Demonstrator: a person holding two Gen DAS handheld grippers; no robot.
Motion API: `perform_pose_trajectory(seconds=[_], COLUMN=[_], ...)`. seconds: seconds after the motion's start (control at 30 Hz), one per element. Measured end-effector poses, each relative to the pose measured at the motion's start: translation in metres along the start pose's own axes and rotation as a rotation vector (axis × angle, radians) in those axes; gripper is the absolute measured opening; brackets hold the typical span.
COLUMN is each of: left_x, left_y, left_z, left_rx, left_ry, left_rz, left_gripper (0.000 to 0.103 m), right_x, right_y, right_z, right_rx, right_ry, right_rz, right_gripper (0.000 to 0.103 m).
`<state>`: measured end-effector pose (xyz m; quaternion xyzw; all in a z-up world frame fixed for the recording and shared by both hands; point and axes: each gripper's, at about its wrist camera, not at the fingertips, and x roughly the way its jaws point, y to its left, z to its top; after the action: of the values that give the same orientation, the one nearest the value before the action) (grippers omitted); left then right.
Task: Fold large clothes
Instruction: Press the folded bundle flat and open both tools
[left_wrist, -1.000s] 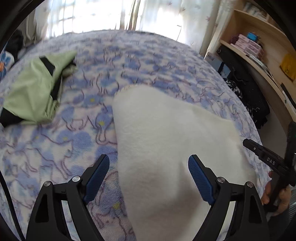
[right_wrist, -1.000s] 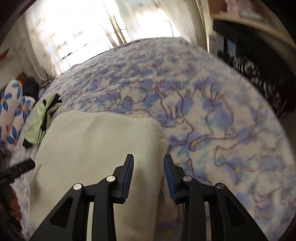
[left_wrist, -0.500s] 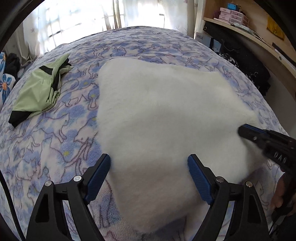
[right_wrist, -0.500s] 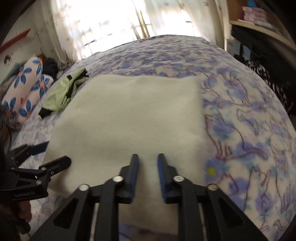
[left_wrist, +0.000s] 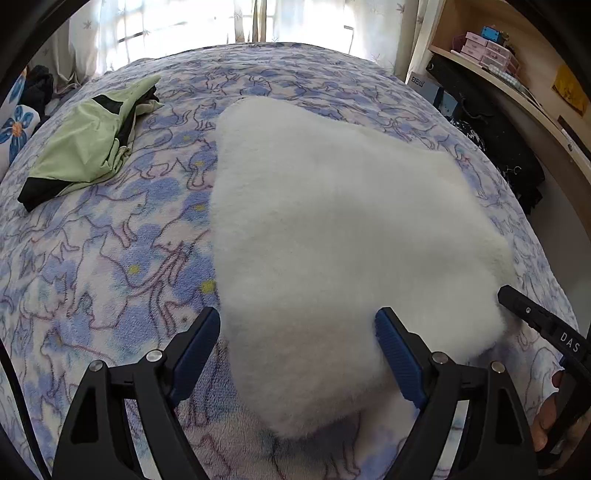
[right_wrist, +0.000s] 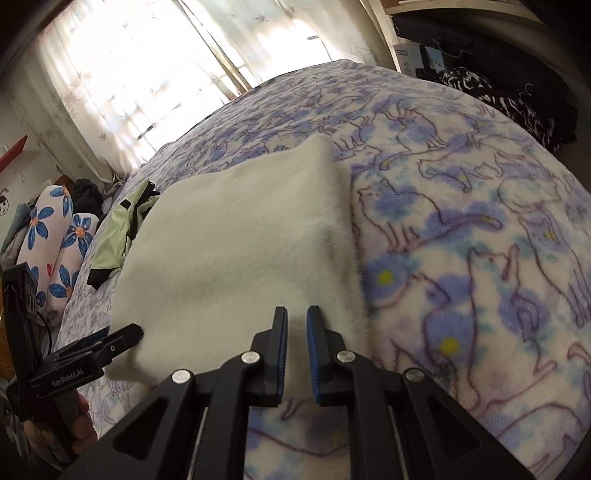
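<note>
A large cream fleece garment (left_wrist: 343, 236) lies folded flat on the bed; it also shows in the right wrist view (right_wrist: 236, 243). My left gripper (left_wrist: 297, 347) is open wide and empty, its jaws hanging just above the garment's near left edge. My right gripper (right_wrist: 295, 325) has its jaws nearly together over the garment's near right corner; no cloth shows between the pads. The right gripper's tip shows at the far right of the left wrist view (left_wrist: 535, 321). The left gripper shows at the left of the right wrist view (right_wrist: 99, 347).
The bed is covered by a blue and purple cat-print blanket (left_wrist: 110, 258). A light green and black garment (left_wrist: 88, 147) lies bunched at the far left. Flower-print pillows (right_wrist: 55, 243) lie beyond it. Wooden shelves (left_wrist: 517, 74) and dark bags (left_wrist: 495, 140) stand on the right.
Both grippers pulled back toward the near edge of the garment. The right jaws stayed nearly shut and now sit at the garment's near right corner. The left stayed open.
</note>
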<state>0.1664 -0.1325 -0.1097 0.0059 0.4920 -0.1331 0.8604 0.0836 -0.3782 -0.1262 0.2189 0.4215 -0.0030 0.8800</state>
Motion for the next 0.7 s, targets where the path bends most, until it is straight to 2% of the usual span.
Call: perform_pose_trajectory(seconds=[0.2, 0.43, 0.5, 0.57, 0.7], left_x=[-0.014, -0.034, -0.041, -0.050, -0.065], left_y=[-0.004, -0.012, -0.015, -0.018, -0.018], left_z=[-0.006, -0.010, -0.011, -0.013, -0.013], left_rx=[0.021, 0.055, 0.068, 0.077, 0.076], left_ry=[-0.018, -0.024, -0.036, -0.058, -0.076], left_rz=[0.029, 0.029, 0.025, 0.029, 0.020], left_gripper=[0.085, 0.085, 0.085, 0.085, 0.085], right_x=[-0.004, -0.015, -0.019, -0.022, -0.030], right_y=[0.002, 0.007, 0.010, 0.012, 0.017], right_z=[-0.001, -0.009, -0.013, -0.016, -0.023], right_rx=[0.021, 0.034, 0.040, 0.039, 0.029], right_ry=[0.012, 0.032, 0.043, 0.052, 0.061], right_rz=[-0.015, -0.013, -0.006, -0.001, 0.002], right_gripper=[0.011, 0.013, 0.017, 0.025, 0.027])
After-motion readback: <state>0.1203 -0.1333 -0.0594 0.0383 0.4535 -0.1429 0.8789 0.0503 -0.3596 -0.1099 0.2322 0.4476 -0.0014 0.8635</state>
